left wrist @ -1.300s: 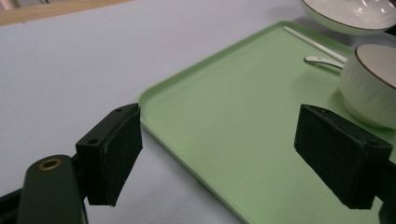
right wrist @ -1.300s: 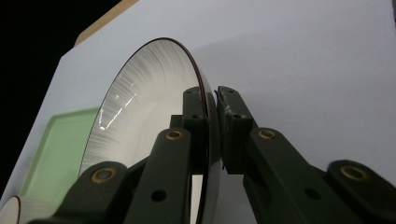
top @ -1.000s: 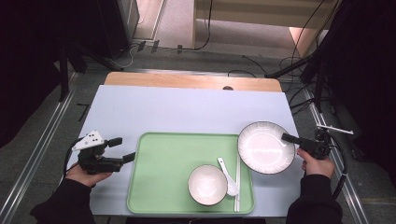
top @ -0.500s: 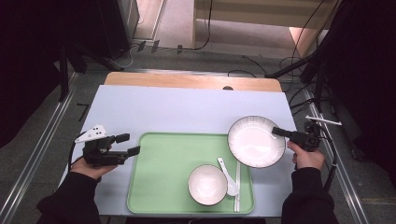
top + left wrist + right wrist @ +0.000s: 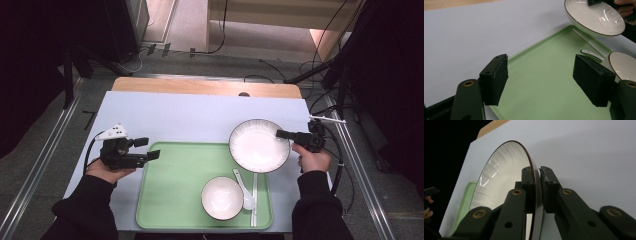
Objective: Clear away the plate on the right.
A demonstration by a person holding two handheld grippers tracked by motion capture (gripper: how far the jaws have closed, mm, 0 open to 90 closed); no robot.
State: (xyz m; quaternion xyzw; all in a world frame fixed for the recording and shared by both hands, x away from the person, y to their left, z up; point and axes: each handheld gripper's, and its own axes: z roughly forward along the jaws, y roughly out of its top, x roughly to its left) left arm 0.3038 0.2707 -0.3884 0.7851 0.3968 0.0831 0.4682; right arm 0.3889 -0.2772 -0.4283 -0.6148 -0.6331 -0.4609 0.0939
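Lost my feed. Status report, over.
Right gripper shut on plate rim, plate lifted. Left gripper open, jaws just narrowed, nothing between. Bowl and spoon on tray below.

Bright, even overhead light on the table (image 5: 200,117), dark surroundings, soft focus, slight glare.

What sits before me, counted

One plate (image 5: 258,145) at two o'clock, one bowl (image 5: 222,198) at five, one spoon (image 5: 243,189), one green tray (image 5: 176,190), and my two grippers, left (image 5: 151,149) and right (image 5: 278,134).

No legible text or labels anywhere
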